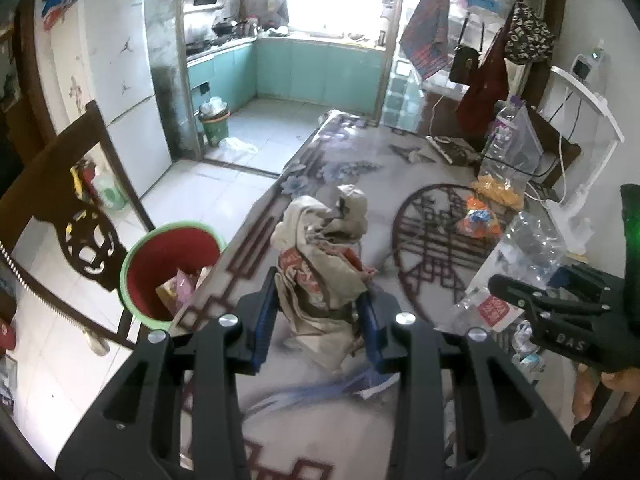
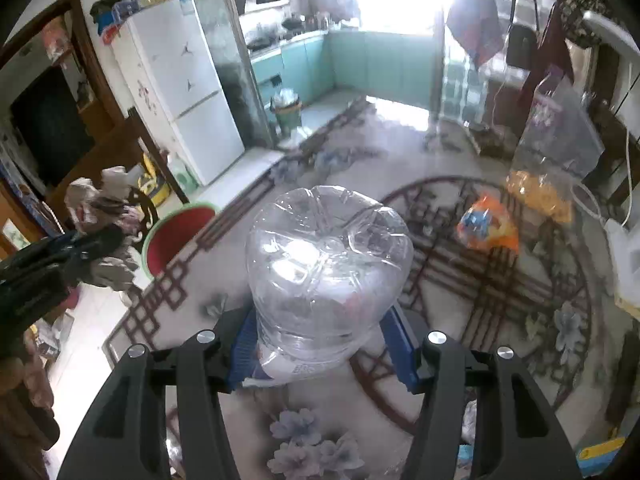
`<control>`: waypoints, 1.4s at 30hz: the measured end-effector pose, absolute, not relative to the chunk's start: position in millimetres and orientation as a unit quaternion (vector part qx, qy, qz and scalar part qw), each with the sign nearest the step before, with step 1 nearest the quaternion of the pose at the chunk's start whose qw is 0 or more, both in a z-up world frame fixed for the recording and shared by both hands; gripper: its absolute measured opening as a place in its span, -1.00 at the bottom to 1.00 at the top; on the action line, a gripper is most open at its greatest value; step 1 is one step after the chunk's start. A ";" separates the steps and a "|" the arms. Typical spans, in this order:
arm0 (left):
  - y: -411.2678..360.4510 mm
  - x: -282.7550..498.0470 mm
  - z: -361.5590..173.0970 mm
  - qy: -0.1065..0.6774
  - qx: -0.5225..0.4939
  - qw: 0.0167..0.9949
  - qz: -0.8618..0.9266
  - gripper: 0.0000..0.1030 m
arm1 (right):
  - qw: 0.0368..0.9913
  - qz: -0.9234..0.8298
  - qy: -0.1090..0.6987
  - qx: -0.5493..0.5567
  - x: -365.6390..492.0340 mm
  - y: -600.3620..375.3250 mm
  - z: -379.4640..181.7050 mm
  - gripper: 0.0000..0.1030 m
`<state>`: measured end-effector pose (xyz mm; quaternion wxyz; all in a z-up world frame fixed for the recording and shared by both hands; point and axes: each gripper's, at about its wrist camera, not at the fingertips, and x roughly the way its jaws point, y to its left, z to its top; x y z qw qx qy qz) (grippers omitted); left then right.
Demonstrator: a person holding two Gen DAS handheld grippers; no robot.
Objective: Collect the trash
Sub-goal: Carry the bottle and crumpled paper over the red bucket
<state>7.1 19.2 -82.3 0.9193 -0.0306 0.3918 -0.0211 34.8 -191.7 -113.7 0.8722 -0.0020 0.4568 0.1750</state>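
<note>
Clear plastic bottle (image 2: pixel 328 280) was clamped in right claw (image 2: pixel 324 344), base pointing forward, held above patterned surface (image 2: pixel 460 280). Left claw (image 1: pixel 320 320) gripped crumpled brown paper bag (image 1: pixel 320 256) near surface's left edge. Red bin (image 1: pixel 168 272) with green rim sat on floor just beside that edge, wrappers inside.

path to red bin (image 1: pixel 172 268) open; chair (image 1: pixel 80 216) crowds its left
</note>
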 end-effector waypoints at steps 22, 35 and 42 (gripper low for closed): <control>77.7 34.5 -91.7 0.393 -0.033 0.919 -0.022 -0.31 | 0.870 0.150 0.469 0.017 38.5 -146.9 -126.7 0.06; 136.4 100.4 -96.0 0.396 -0.006 0.914 -0.090 -0.31 | 0.881 0.082 0.464 0.041 68.4 -78.9 -116.8 0.06; 174.8 121.1 -99.3 0.400 0.001 0.910 -0.105 -0.31 | 0.887 0.083 0.453 0.039 86.2 -28.7 -108.1 0.06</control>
